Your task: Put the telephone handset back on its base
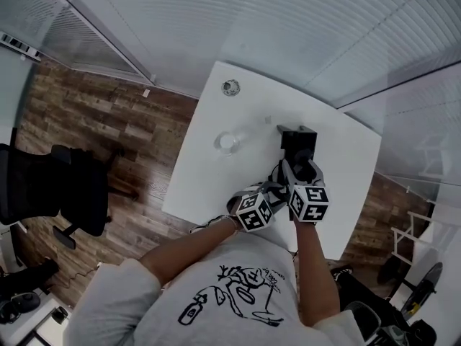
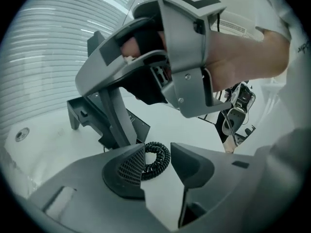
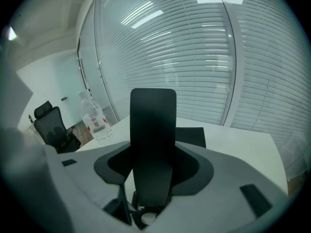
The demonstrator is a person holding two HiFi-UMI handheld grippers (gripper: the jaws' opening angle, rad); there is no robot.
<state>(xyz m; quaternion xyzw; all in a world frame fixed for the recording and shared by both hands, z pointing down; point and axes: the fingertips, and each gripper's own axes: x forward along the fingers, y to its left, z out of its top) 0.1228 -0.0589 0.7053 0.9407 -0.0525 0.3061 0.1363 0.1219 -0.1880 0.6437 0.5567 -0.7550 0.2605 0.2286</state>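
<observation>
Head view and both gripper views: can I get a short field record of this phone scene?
handset: black, clamped between the jaws of the right hand-held gripper
base: black, on the white table
left hand-held gripper: jaws apart, gripping nothing
coiled cord: on the table, seen between the left jaws
water bottle: upright, left of the base
status: handset not yet on the base

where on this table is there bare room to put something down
Bare: the table right of the telephone base to its right edge, and the strip from the bottle to the near-left edge. Crowded: in front of the base, where handset, coiled cord, left gripper and right gripper bunch.
</observation>
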